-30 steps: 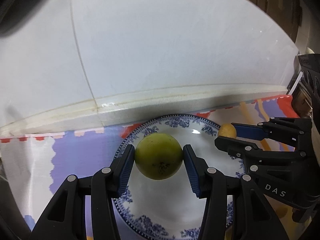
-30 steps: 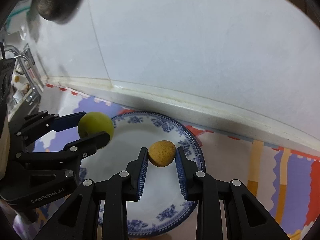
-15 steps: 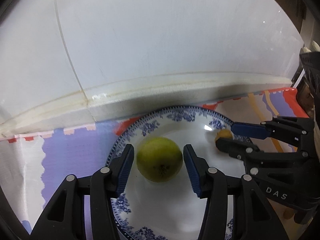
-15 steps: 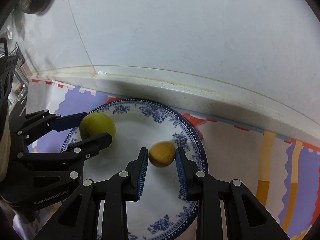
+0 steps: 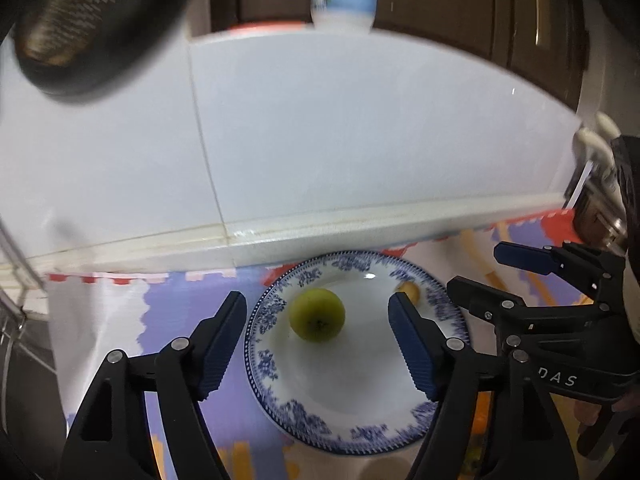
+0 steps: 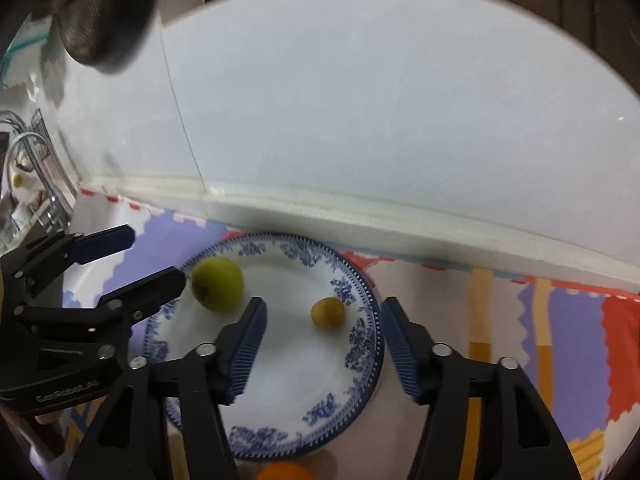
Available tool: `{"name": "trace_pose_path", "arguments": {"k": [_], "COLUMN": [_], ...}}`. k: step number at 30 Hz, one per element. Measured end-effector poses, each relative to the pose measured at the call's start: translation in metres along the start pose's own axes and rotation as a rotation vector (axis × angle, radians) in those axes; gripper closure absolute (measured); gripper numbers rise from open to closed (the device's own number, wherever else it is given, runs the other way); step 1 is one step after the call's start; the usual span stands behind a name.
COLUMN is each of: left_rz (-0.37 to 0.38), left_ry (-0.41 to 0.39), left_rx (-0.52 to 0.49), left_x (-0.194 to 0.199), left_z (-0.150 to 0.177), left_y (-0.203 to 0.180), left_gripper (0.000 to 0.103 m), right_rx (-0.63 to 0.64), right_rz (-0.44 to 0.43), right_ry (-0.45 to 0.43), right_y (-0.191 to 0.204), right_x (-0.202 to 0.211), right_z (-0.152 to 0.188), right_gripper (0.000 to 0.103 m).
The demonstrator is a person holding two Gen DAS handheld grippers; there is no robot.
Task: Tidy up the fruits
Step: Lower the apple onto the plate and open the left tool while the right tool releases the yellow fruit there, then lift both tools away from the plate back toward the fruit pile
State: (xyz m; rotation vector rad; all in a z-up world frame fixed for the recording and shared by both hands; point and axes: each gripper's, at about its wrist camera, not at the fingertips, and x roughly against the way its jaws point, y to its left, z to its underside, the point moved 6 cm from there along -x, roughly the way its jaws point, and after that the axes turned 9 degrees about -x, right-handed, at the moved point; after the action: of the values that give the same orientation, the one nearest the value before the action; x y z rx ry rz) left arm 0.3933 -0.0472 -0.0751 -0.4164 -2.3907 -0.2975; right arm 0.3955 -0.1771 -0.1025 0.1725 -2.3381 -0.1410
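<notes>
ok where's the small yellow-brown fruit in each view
Left wrist: the small round yellow-brown fruit sits right of centre, near the plate's far right rim, partly hidden behind the left gripper's right finger.
Right wrist: it lies just below centre, between the open fingers of the right gripper.
Shared landmark: the round blue-patterned white plate.

Green round fruit [image 5: 317, 314] rests on blue-and-white patterned plate [image 5: 360, 438], left half, dark blossom end facing camera; small yellow-brown fruit [image 6: 328, 311] lies on same plate, right side near rim, well apart from green one; both loose, ungripped.
</notes>
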Motion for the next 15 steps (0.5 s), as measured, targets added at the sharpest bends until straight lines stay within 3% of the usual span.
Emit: {"name": "trace_pose_path", "arguments": {"k": [8,15], "left_rz": [-0.063,-0.070], "left_ry": [-0.094,-0.129], "left_rx": [0.036,0.010], "left_x": [0.066,0.106], "left_z": [0.008,0.024], "left_y": [0.004,-0.008], "left_gripper": [0.024,0.020], "right_rx": [0.007,-0.015], "right_rz": [0.055,0.041], "right_ry": [-0.144,-0.184], "right_y": [0.008,0.012], "right_x": [0.068,0.107], "right_z": [0.003,0.023], "right_gripper": [0.027,0.026]}}
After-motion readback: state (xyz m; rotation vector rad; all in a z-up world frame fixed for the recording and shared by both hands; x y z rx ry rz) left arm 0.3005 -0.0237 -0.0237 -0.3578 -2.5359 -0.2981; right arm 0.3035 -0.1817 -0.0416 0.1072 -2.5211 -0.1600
